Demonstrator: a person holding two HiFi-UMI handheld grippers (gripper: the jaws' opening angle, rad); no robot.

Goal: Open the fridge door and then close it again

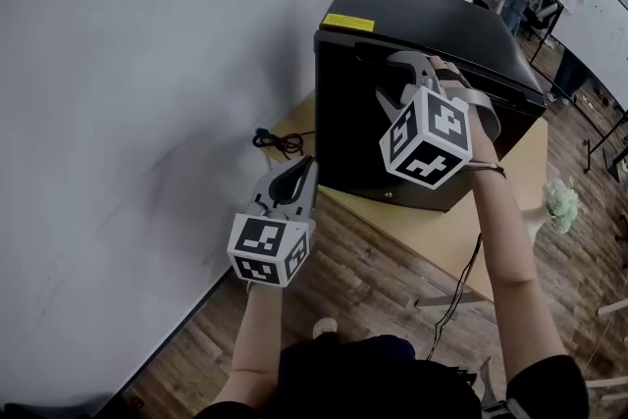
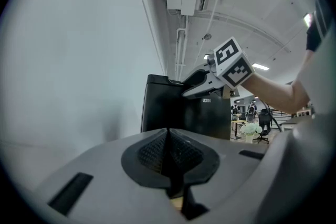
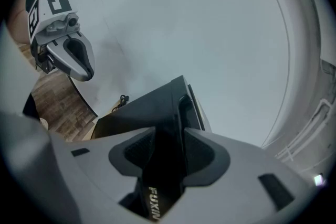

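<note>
On one table [image 1: 515, 167] stands one fridge [image 1: 432, 15]. Right gripper [image 1: 402, 72] clamps its door [image 1: 353, 132]; left gripper [image 1: 294, 177] is closed, empty.

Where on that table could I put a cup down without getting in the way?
The widest bare patch is the table strip in front of the fridge door. The fridge top is bare too, apart from a yellow sticker. Crowded: the door's upper edge, gripped by the right gripper, and the wall-side corner with the black cable.
</note>
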